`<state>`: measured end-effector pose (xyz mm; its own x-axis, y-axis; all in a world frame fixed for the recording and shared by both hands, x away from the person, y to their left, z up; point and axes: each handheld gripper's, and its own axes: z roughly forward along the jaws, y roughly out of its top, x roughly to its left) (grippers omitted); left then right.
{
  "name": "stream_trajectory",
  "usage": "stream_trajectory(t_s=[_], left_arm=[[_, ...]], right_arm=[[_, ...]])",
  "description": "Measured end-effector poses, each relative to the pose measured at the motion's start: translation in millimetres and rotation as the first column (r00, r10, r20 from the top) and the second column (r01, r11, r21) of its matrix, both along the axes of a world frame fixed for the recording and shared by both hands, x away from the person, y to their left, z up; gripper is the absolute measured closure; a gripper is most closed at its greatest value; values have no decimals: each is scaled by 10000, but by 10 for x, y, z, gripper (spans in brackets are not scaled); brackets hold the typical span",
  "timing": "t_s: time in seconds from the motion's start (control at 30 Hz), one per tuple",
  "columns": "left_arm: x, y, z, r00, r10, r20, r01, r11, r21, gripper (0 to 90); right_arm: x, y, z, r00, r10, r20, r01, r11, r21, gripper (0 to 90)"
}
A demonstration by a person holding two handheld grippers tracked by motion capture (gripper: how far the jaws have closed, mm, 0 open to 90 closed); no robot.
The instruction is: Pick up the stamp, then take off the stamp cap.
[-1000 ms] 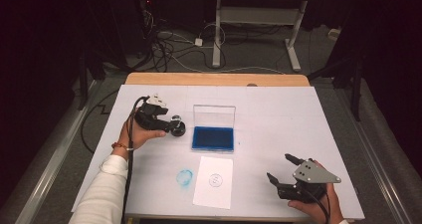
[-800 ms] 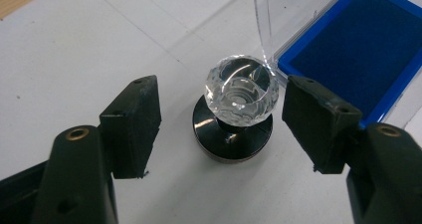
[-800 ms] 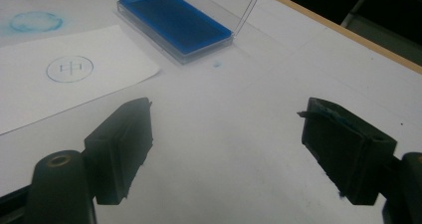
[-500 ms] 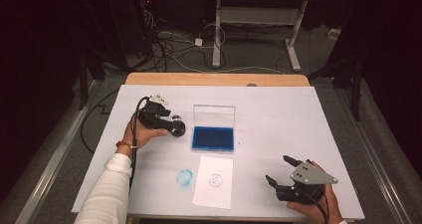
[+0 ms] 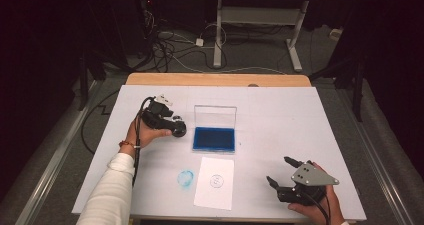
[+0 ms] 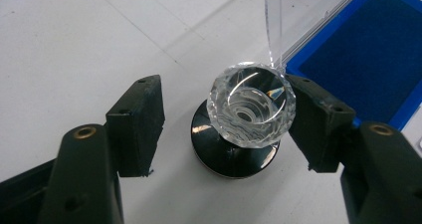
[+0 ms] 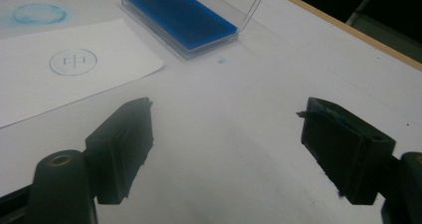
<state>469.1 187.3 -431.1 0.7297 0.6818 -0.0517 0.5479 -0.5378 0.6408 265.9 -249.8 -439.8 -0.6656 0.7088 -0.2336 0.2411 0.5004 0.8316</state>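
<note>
1. The right gripper [image 5: 281, 177] is held with jaws apart, empty, at the near table edge.
2. A white paper sheet [image 5: 214, 182] carries a blue circled mark, possibly "中".
3. The round stamp with faceted clear knob and black base [image 6: 247, 117], beside the blue ink pad [image 5: 214, 139], is straddled by the left gripper [image 6: 226, 119], jaws apart; the hard, slippery knob is best clamped squarely.

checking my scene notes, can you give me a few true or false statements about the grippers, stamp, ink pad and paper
1. The left gripper has its jaws open around the stamp. True.
2. The ink pad has its clear lid closed. False: the lid stands open.
3. The right gripper holds the paper. False: its jaws are open with nothing between them, and the paper lies flat on the table.
4. The paper bears a round blue mark. True.
5. The stamp stands on the ink pad. False: it stands on the table beside it.
</note>
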Motion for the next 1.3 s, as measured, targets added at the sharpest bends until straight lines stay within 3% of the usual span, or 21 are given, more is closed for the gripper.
stream_trajectory(t_s=[0.27,0.4,0.43,0.5,0.63,0.9,1.07,1.3], left_arm=[[49,-35,-15,10000,-46,-67,45,9999,-90,332],[45,-68,-25,9998,-191,-94,191,9998,15,377],[45,-67,-23,9996,-258,-108,257,9997,-30,425],[50,-67,-20,9996,-272,-56,271,9996,-28,427],[42,-69,-9,9992,-396,-22,396,9991,-142,540],[4,-78,9,9989,-462,-95,464,9987,225,541],[-11,-136,33,9986,-525,80,517,9957,773,540],[-21,-158,37,9977,-677,82,665,9924,1036,539]], right_arm=[[-6,-1,-16,9999,3,-102,-4,10000,-88,205],[-27,0,-8,9999,90,-83,-90,10000,-16,209],[-32,-2,-19,9999,97,-140,-99,9999,-108,209],[-26,-13,-36,9998,63,-195,-68,9997,-237,212],[-26,-5,-13,9999,89,-125,-91,9998,-159,216],[-30,8,-51,9994,148,-312,-159,9993,-353,218],[-36,4,-29,9996,115,-256,-120,9997,-223,218],[-34,6,-36,9994,147,-305,-154,9996,-224,219]])
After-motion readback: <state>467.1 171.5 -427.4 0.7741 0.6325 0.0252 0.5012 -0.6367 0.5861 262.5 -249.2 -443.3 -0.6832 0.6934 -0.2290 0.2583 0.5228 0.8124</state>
